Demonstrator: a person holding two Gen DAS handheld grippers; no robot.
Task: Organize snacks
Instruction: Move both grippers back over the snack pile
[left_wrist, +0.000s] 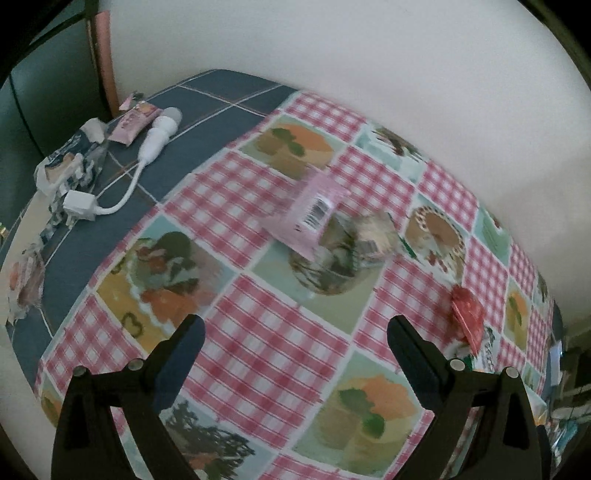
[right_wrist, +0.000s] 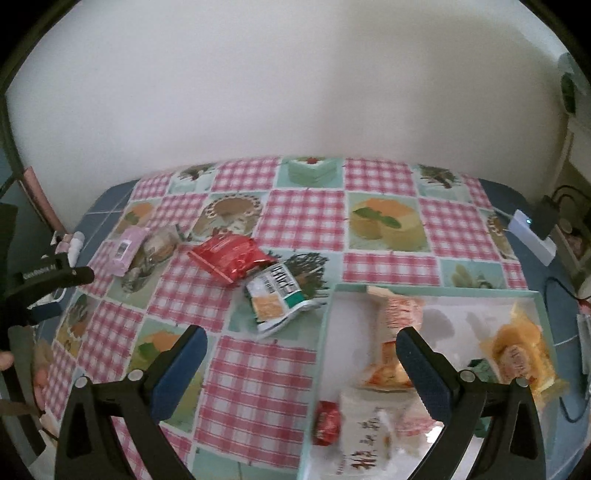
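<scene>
Sorting snacks: both tools empty, jaws wide. Left tool (left_wrist: 295, 328) hangs over surface (left_wrist: 258, 332), near pink pack (left_wrist: 306, 214). Right tool (right_wrist: 301, 341) sits above tray (right_wrist: 535, 295), already holding packs. Red bag (right_wrist: 231, 262), green-white pack (right_wrist: 277, 295) wait left of tray.

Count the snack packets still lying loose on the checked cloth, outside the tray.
4: pink packet, clear-wrapped snack touching it, red packet mid-cloth, green-and-white packet beside the tray. Others may be hidden.

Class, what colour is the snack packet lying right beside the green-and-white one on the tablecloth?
Red packet, shiny foil; clearest in the right wrist view.
</scene>
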